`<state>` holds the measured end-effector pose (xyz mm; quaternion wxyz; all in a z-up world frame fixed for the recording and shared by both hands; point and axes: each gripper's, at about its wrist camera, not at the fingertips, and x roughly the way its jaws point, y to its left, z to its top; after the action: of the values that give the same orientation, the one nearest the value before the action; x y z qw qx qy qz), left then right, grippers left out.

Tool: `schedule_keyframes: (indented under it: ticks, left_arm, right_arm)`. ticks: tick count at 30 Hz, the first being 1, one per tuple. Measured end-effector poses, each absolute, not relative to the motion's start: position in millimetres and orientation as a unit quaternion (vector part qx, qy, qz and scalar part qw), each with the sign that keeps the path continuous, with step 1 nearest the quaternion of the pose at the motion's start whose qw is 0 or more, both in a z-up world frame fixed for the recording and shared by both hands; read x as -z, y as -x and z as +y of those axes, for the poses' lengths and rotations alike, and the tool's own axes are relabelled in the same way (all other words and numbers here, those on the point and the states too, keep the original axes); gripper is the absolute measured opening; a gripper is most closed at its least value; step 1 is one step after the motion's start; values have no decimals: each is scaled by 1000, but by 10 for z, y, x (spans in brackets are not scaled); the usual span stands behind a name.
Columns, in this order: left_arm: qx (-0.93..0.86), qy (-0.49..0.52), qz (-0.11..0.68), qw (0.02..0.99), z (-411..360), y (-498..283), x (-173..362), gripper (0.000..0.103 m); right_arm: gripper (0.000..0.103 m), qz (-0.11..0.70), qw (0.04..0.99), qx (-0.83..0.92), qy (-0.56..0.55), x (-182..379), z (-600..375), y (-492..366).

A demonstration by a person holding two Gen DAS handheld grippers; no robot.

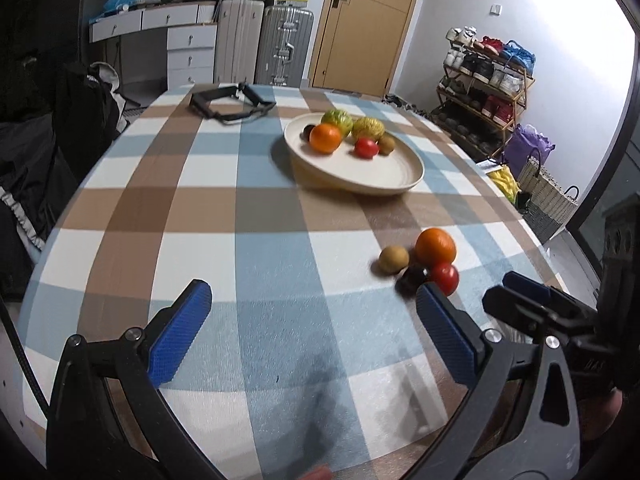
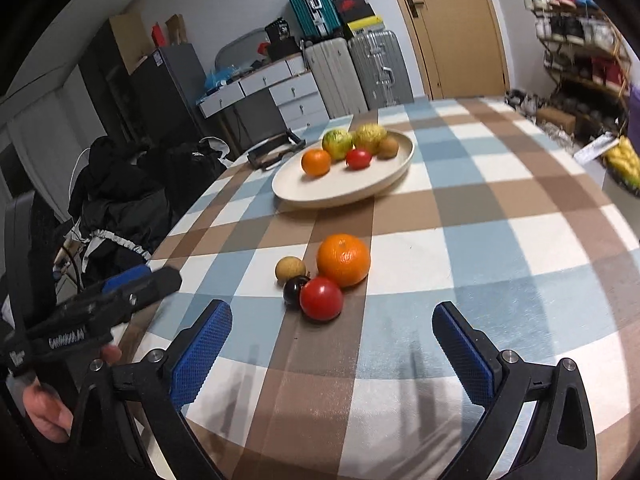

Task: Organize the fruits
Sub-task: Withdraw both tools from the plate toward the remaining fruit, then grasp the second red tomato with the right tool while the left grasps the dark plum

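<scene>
While both hover level above the table, left hand-held gripper (image 1: pixel 310 336) and right hand-held gripper (image 2: pixel 332 350) gape, released.

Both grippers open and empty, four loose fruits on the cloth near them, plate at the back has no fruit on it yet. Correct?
Not quite: the plate already holds fruit. The right wrist view shows an orange, a red fruit and others on it. The rest stands: the left gripper and right gripper are open and empty, and four loose fruits, including the big orange, lie on the cloth.
</scene>
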<state>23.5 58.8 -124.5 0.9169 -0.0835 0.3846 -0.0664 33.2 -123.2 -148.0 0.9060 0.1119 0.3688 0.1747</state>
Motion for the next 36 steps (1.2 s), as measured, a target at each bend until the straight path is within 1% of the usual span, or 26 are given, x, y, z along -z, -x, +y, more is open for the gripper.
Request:
schedule_keyframes:
  ticks: [5, 7, 11, 14, 16, 17, 19, 21, 23, 25, 28, 36]
  left_arm:
    - [70, 85, 392, 913, 587, -288, 1342, 102]
    - [73, 84, 395, 912, 572, -308, 1361, 102]
    - [76, 82, 399, 910, 536, -358, 1413, 102]
    - [78, 80, 403, 908, 527, -390, 1437, 102]
    - [78, 81, 405, 907, 534, -405, 1450, 102]
    - [79, 82, 406, 907, 530, -426, 1459, 102]
    - [79, 83, 407, 906, 536, -436, 1464, 102]
    - [78, 83, 408, 906, 530, -463, 1474, 102]
    - [77, 83, 409, 905, 525, -479, 1481, 102]
    - [77, 81, 410, 905, 518, -491, 1484, 102]
    - [76, 78, 412, 905, 507, -502, 1485, 102]
    - [82, 73, 421, 900, 400, -556, 1481, 102]
  right_arm:
    - [102, 386, 894, -190, -128, 1545, -1203, -456]
    - [95, 393, 887, -200, -136, 1569, -1200, -504]
    - [86, 404, 879, -204, -147, 1603, -1192, -590]
    - [77, 413, 872, -212, -156, 1636, -1187, -641]
    - [66, 421, 868, -211, -156, 1657, -1180, -670]
    - [64, 424, 867, -210, -155, 1665, -1174, -680]
    - [56, 427, 864, -217, -157, 1677, -1164, -692]
    - [53, 427, 863, -221, -157, 1682, -1155, -699]
    - [48, 426, 863, -221, -158, 1687, -1153, -706]
    - [36, 427, 861, -221, -162, 1695, -1167, -707]
    - [32, 428, 859, -222, -170, 1713, -1195, -710]
    - [31, 411, 865, -228, -175, 1677, -1267, -639]
